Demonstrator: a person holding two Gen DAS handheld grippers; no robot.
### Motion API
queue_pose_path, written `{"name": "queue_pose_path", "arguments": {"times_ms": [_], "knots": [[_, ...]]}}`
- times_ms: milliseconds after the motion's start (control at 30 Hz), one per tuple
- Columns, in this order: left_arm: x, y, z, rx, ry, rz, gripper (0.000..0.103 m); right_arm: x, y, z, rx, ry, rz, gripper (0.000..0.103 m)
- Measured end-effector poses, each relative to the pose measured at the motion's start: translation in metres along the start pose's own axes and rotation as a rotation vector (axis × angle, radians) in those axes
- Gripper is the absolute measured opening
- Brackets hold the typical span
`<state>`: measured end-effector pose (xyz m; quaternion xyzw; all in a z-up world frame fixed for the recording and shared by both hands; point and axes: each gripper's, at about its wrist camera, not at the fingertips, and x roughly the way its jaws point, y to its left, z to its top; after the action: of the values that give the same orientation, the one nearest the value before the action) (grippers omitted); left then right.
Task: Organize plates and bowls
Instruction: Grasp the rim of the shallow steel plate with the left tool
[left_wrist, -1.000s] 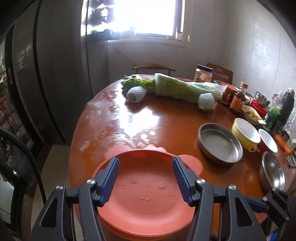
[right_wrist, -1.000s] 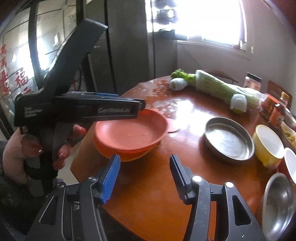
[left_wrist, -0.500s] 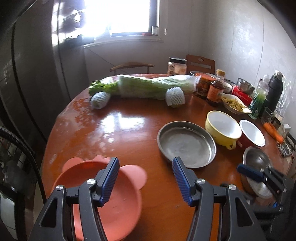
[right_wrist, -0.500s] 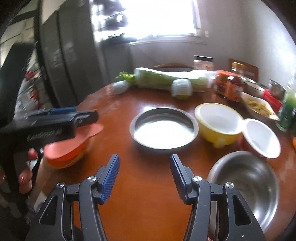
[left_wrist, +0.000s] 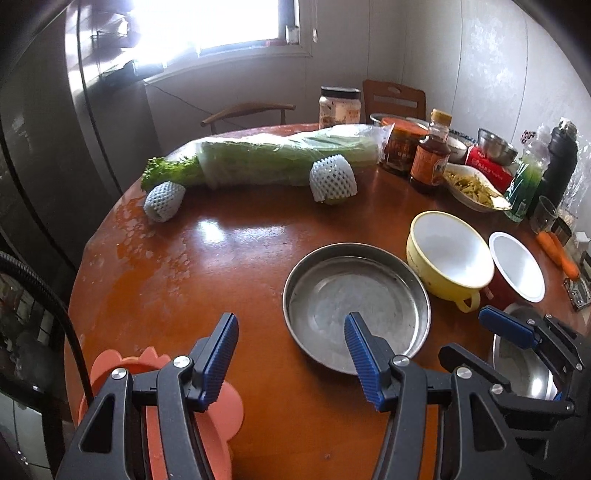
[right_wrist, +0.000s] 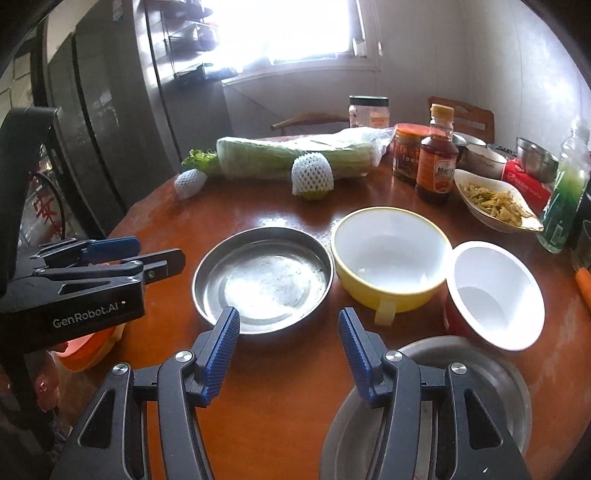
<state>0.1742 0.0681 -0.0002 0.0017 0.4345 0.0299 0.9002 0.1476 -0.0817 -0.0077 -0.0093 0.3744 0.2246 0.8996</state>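
Five dishes sit on the round tabletop (right_wrist: 280, 214): shallow steel pan (right_wrist: 262, 280) empty, yellow bowl (right_wrist: 389, 256) just right of it empty with white inside, red bowl (right_wrist: 493, 295) beside that empty, steel bowl (right_wrist: 495, 373) nearest the right tool (right_wrist: 289, 354), and a pink plate (left_wrist: 218, 417) at the tabletop's left edge under the left tool (left_wrist: 289, 360). Both tools are spread, nothing between the pads. White dish (right_wrist: 495, 206) farther back holds yellowish shredded food.
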Motion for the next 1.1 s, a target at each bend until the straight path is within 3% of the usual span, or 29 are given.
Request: {"name": "queue_pose_path", "arguments": {"times_ms": [533, 1100], "knots": [[0.05, -0.001, 0.016, -0.007, 0.129, -0.017, 0.059, 0.045, -0.009, 0.019, 0.011, 0.153, -0.018, 0.053], [0.088, 0.0, 0.011, -0.032, 0.243, -0.046, 0.058, 0.069, -0.007, 0.027, -0.014, 0.232, -0.035, 0.052]]}}
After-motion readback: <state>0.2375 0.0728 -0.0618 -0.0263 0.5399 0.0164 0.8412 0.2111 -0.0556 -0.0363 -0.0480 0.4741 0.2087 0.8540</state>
